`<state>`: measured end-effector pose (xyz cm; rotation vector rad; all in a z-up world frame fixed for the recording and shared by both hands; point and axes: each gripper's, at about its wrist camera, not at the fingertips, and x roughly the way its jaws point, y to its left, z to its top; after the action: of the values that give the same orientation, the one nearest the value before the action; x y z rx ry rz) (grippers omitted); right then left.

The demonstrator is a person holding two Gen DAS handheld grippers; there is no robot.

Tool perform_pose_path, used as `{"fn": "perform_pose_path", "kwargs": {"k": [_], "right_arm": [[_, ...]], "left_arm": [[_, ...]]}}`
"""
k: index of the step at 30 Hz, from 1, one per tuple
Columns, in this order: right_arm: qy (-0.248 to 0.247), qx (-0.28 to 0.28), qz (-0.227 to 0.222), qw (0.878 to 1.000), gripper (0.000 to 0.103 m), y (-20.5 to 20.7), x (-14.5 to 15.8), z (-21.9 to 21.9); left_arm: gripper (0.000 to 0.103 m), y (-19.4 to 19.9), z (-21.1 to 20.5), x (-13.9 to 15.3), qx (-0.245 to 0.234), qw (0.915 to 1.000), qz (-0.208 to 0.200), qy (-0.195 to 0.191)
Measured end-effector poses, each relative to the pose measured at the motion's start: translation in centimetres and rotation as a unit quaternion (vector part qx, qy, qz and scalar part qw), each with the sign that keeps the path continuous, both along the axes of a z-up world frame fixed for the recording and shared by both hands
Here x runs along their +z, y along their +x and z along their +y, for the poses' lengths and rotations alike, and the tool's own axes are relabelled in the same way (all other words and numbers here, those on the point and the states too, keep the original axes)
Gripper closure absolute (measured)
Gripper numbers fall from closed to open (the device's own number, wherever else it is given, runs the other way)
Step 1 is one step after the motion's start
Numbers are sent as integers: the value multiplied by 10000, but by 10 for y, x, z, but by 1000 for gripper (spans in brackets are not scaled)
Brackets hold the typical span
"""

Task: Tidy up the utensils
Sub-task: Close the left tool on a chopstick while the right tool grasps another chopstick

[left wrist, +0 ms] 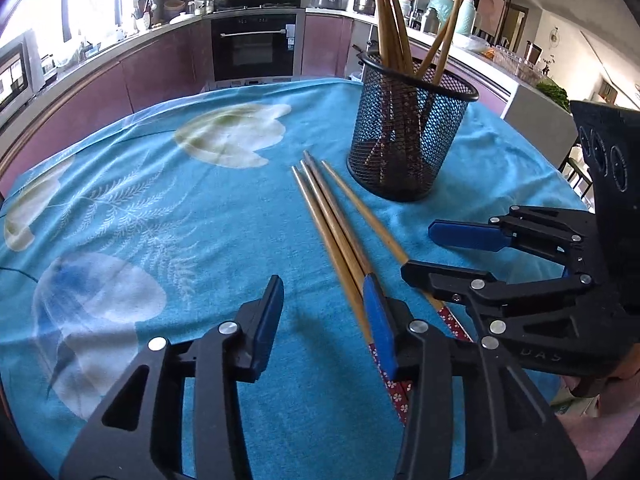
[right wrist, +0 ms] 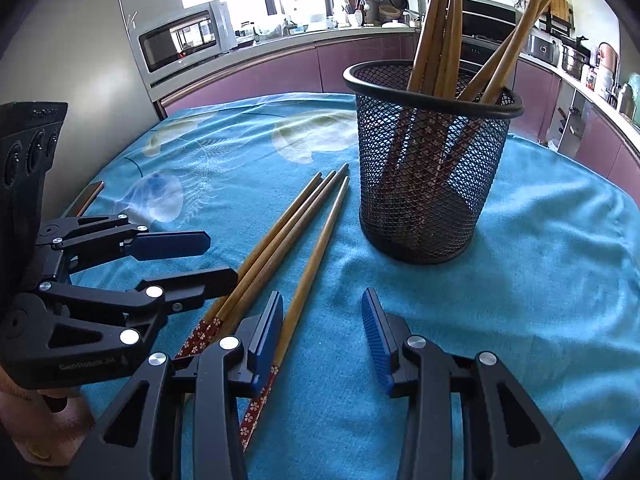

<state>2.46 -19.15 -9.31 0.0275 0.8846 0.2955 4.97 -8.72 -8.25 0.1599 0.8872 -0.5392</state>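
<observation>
Turquoise cloth with pale floral prints (left wrist: 224, 240) covers the table, and on it, toward the far right corner, stands a round black wire-mesh cup (left wrist: 408, 136) holding several brown wooden chopsticks (left wrist: 390, 20) that lean against its rim, tips up. Just beside the cup's base, nearer the front edge, four loose wooden chopsticks with red flower-patterned handles (left wrist: 340, 232) lie flat on the cloth, three bunched together and touching, the fourth slightly apart on the cup side; their narrow tips point toward the far edge. The left gripper (left wrist: 324, 320), black with blue pads, hovers low over the front part of the cloth with its jaws spread wide and nothing between them; its right finger sits over the handles of the bunched sticks. The right gripper (right wrist: 322, 332) is likewise spread apart and empty, its left finger above the lone chopstick's handle, the cup (right wrist: 432, 160) ahead of it.
</observation>
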Motion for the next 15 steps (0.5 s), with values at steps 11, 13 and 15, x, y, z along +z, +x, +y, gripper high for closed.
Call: {"fn": "perform_pose_path", "kwargs": {"k": [11,13,15], "right_arm": [[-127,54,-15,9999,64,4,1,4],[-148,68,-16,9999,65,7,0,6],[-125,59,-4,9999,69,9,0,6]], "left_arm": [[74,12,4,-5,114,9998,86,122],[74,15,3,-5,128,9998,97,115],[80,19,2,-5,143,9998,110,95]]}}
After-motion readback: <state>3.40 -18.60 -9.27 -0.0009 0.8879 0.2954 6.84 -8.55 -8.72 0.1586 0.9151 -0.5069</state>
